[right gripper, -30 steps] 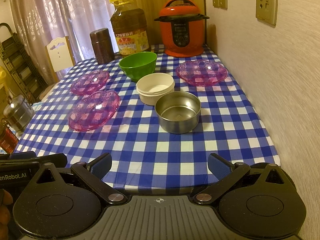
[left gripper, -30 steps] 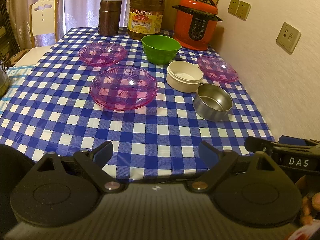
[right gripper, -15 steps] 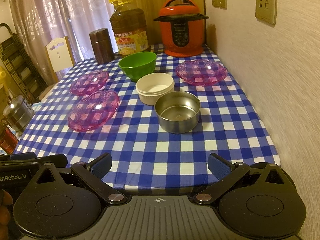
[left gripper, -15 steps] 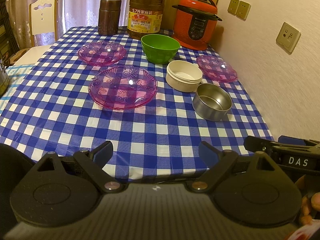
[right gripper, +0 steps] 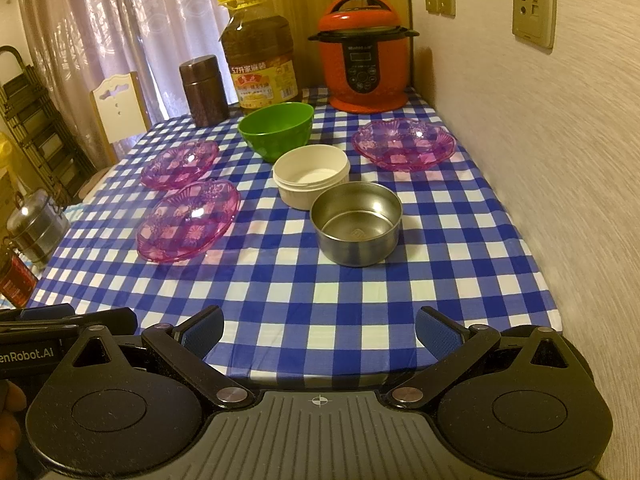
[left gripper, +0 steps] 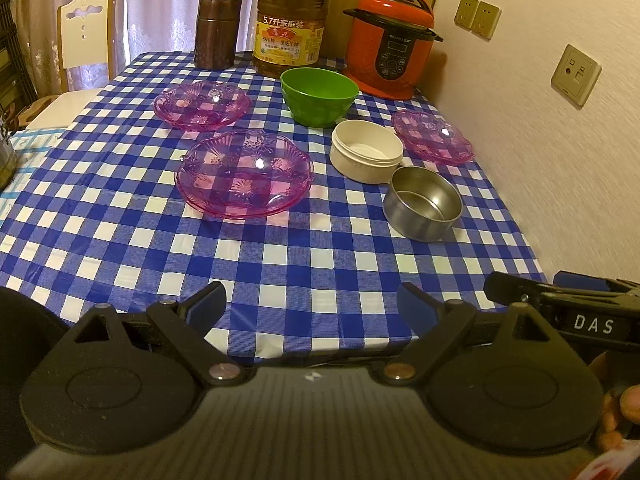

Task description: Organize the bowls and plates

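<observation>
Left tongs (left gripper: 312,306) held low at the near edge of the bench (left gripper: 280,280), blue-padded fingers (left gripper: 208,303) spread wide with nothing between them. Right tongs (right gripper: 319,330) likewise level and low at the same near edge, fingers (right gripper: 434,330) parted wide and empty, just beside the left pair, each showing at the edge of the other's view. Fingertips of a hand (left gripper: 618,412) wrapped at the right tongs' grip, another hand (right gripper: 9,420) glimpsed at the left pair's handle.
</observation>
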### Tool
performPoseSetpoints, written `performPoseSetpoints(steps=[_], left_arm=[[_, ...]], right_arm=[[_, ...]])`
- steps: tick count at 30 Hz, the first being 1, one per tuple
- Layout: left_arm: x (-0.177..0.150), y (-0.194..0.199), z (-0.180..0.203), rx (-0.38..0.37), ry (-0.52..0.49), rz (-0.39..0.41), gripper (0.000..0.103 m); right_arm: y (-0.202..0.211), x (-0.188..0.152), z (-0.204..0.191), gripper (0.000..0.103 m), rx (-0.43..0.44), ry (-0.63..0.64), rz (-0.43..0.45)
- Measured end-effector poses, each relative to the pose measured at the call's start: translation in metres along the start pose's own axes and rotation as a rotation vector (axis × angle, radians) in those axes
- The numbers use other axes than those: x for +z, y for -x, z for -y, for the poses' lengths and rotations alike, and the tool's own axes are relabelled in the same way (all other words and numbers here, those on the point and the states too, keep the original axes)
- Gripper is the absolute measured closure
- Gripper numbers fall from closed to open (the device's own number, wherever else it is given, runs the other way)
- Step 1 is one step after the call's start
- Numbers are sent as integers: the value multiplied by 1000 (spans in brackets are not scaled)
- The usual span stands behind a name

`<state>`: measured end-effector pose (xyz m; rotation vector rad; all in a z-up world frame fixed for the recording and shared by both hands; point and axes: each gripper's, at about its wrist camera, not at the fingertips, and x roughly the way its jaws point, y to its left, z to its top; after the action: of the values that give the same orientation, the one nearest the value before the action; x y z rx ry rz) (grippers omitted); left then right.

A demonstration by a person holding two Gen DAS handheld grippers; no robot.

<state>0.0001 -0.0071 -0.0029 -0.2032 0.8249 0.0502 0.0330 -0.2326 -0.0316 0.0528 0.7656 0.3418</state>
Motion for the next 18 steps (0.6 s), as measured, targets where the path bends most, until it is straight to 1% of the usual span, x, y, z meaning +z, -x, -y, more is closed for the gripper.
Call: performPoseSetpoints(steps=[7, 10, 14, 18], left_arm=[[1, 0, -1, -3, 5, 0, 12], [2, -1, -2, -25, 29, 0, 12], [7, -4, -4, -23, 51, 3, 12], [17, -12, -18, -22, 80, 1, 12]], right_arm=[[0, 0, 0, 1, 0, -5, 1], [-1, 2, -1, 1, 5, -12, 2], [-5, 6, -1, 1, 21, -26, 4], [-12, 13, -3, 1, 39, -42, 15]])
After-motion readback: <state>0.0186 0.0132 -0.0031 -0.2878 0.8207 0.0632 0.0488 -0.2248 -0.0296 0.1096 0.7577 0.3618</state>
